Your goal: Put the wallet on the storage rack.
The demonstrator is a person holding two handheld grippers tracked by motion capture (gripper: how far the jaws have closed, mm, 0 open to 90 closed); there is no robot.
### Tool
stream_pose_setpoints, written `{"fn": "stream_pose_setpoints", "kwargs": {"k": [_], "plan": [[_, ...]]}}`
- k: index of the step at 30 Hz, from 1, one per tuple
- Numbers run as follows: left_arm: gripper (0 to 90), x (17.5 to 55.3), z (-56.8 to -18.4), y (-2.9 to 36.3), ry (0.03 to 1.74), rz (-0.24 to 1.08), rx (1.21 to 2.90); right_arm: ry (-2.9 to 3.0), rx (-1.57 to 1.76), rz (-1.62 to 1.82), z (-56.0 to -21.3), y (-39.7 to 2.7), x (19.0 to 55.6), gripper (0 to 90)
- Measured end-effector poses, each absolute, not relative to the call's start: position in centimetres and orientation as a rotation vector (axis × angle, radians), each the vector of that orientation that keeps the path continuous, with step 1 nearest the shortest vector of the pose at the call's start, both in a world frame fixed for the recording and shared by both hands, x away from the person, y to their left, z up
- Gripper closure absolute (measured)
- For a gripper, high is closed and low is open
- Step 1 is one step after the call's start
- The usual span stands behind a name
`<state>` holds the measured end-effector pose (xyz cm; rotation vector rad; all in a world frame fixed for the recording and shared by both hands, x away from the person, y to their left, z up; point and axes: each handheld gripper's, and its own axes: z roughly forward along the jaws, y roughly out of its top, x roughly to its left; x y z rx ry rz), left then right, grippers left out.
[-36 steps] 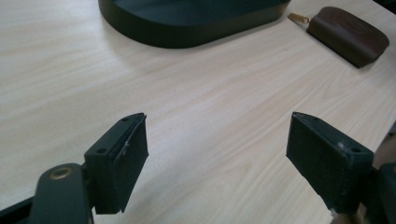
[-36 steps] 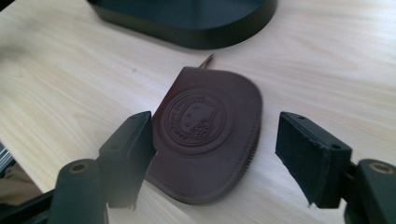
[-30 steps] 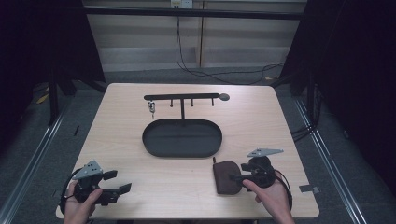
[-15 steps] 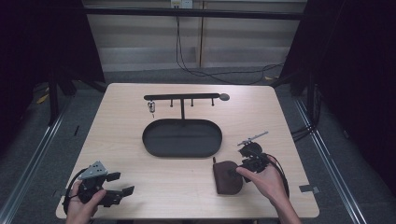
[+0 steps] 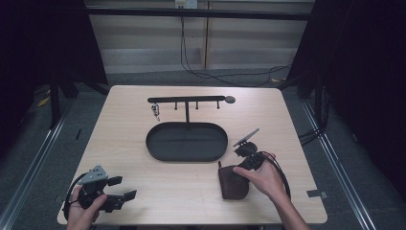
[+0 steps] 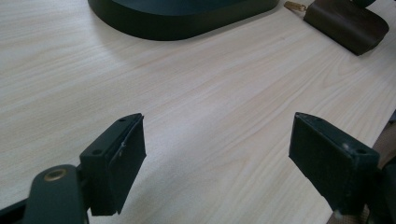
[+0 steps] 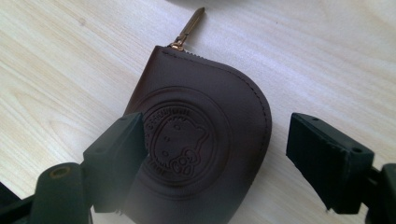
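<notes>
Pale wooden table (image 5: 143, 191) bears oval tray (image 5: 186, 142) near brown pouch (image 7: 201, 140), right gripper (image 7: 215, 154) just opened wide above it.

the pouch (image 7: 205, 144) runs off the bottom edge at six o'clock, partly behind one jaw. the charm (image 5: 155, 111) at eleven o'clock of the tray (image 5: 158, 148) is too small to identify.

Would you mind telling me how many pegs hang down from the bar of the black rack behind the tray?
3. On the rack, the pegs hang left of the post, right of it and further right. Another may hide behind the keys at the left end.
</notes>
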<state>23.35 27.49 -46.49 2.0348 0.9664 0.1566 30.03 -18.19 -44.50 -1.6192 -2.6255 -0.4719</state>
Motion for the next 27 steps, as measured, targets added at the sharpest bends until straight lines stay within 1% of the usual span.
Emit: {"fn": "stream_pose_setpoints", "kwargs": {"k": [3,6,8,12,14,16,19,25,27], "plan": [[18.5,23.3,-46.5,27.5,0.97,0.157,2.033,-2.628,-1.615,-0.448,-44.7,-18.0,30.1,22.6],[18.5,23.3,-46.5,27.5,0.965,0.158,2.036,-2.626,-1.619,-0.431,-45.2,-17.8,30.2,22.9],[18.5,23.3,-46.5,27.5,0.964,0.158,2.038,-2.62,-1.627,-0.419,-45.7,-17.8,30.3,18.8],[18.5,23.4,-46.5,27.5,0.968,0.157,2.045,-2.599,-1.635,-0.394,-46.0,-17.9,30.7,15.3],[18.6,23.3,-46.5,27.5,0.97,0.16,2.043,-2.579,-1.643,-0.377,-46.1,-17.8,30.8,15.3],[18.6,23.3,-46.5,27.4,0.972,0.161,2.042,-2.568,-1.624,-0.381,-46.2,-17.9,31.0,17.7],[18.6,23.3,-46.5,27.4,0.97,0.165,2.044,-2.521,-1.585,-0.411,-46.2,-18.2,31.3,27.2],[18.8,23.3,-46.5,27.5,0.969,0.164,2.041,-2.487,-1.584,-0.374,-46.1,-18.1,31.7,29.9],[18.8,23.3,-46.5,27.5,0.97,0.165,2.04,-2.494,-1.591,-0.367,-45.9,-18.0,31.7,32.5]]}}
